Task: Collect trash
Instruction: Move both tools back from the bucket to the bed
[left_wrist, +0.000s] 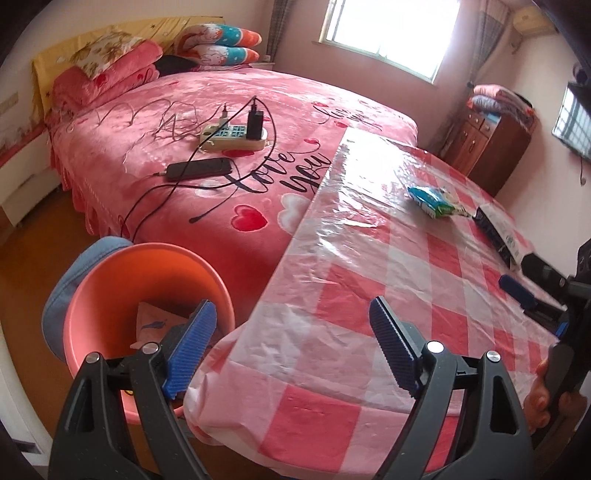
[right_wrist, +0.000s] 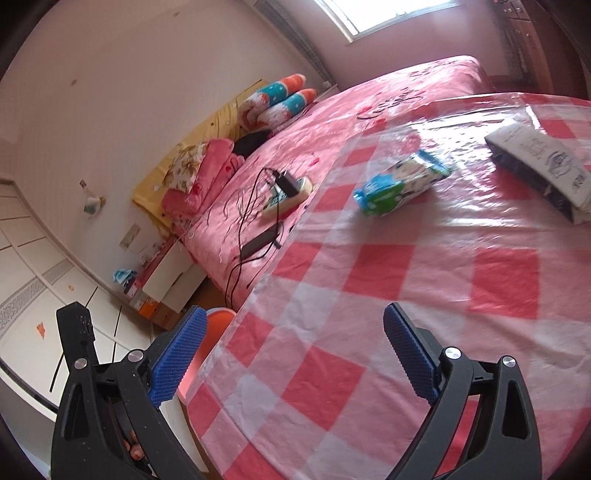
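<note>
Because the bin (left_wrist: 147, 295) is stood on the floor tight against the near left corner of the table (left_wrist: 388, 295), anything lifted off the cloth can be dropped into it with a short swing, and a piece of brown paper (left_wrist: 155, 321) is already seen lying inside it. The left gripper (left_wrist: 291, 347) is held low over that near corner, its jaws spread wide with nothing between them, one blue pad hanging over the bin's mouth and the other over the checked cloth. The right gripper (right_wrist: 295, 354) is likewise held wide open and empty above the near part of the table, aimed toward the far side where the trash lies. Two pieces are left on the table: a blue and green snack packet (right_wrist: 399, 184), lying flat toward the far middle, and a dark and white carton (right_wrist: 539, 170), lying on its side further right, near the packet but apart from it. Both are well apart from either gripper, so a reach across the table is judged to be needed. A slippery grip may be expected on the glossy packet, as it looks thin and crinkled. The power strip (left_wrist: 232, 136) and the phone (left_wrist: 199, 169) on the bed (left_wrist: 184, 92) to the left are plugged in and are taken not to be trash.
</note>
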